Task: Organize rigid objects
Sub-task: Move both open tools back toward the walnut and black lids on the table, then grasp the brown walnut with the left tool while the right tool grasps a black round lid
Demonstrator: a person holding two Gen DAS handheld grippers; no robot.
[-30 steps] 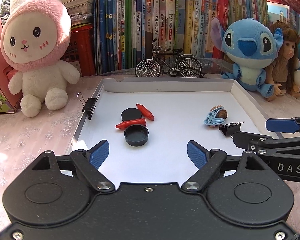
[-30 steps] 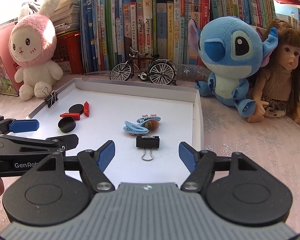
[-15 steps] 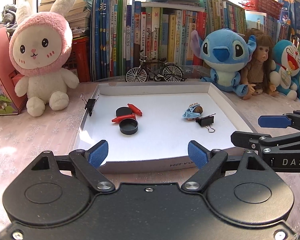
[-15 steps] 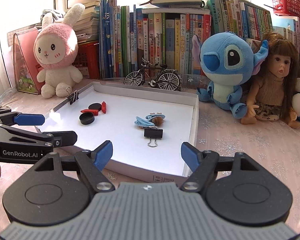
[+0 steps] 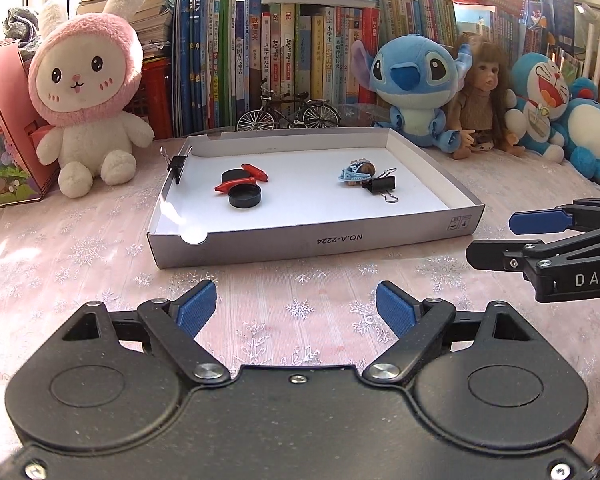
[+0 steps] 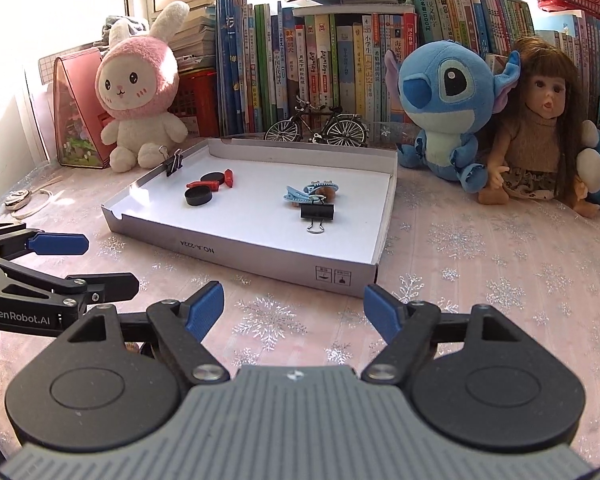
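Shallow white cardboard tray on snowflake tablecloth, inside: two black round caps, two red pegs touching them, blue hair clip beside black binder clip, second binder clip on left rim, left gripper and right gripper jaws wide apart, empty, short of tray.

A: Is anything getting cut off?

B: The right gripper is running off the frame's right edge.

A: And that brown thing?

B: The blue hair clip is partly hiding it.
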